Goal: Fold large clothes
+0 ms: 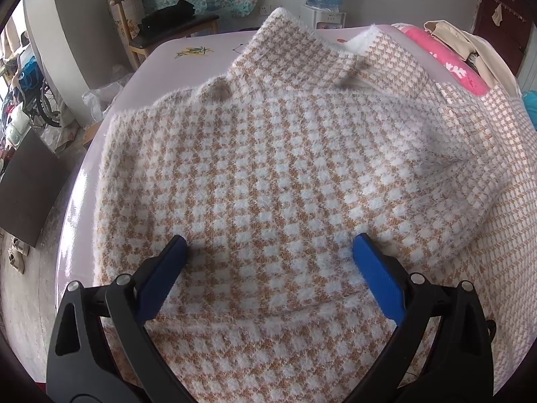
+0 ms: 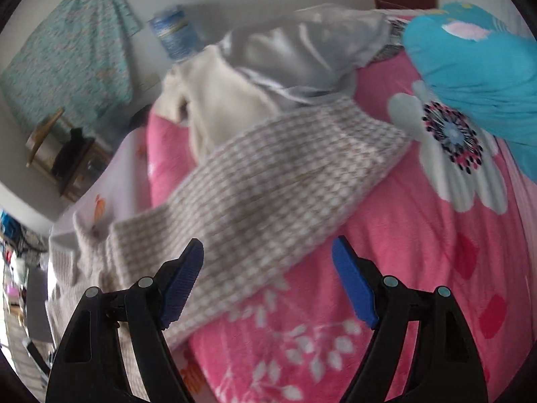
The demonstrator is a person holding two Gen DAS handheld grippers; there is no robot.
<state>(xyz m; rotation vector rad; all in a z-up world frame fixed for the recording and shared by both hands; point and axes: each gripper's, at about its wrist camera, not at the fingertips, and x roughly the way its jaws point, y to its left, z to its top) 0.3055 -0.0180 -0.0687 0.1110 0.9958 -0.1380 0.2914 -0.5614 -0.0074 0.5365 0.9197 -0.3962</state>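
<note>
Both grippers wide open, seemingly empty, left gripper (image 1: 270, 247), right gripper (image 2: 268, 252)

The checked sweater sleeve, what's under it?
The sweater sleeve lies across a pink flowered blanket, and its far end overlaps a cream garment. Whatever lies directly beneath the sleeve is covered.

The left black plastic two-finger gripper (image 1: 270, 240) has two curved, wide arms with triangular cut-outs. Each arm carries two round silver pins at its joints. Its fingers (image 1: 377, 275) wear flat blue pads with a fine dotted texture. The right black plastic gripper (image 2: 268, 247) has the same shape, and its blue pads (image 2: 179, 287) show thin ribs.
</note>
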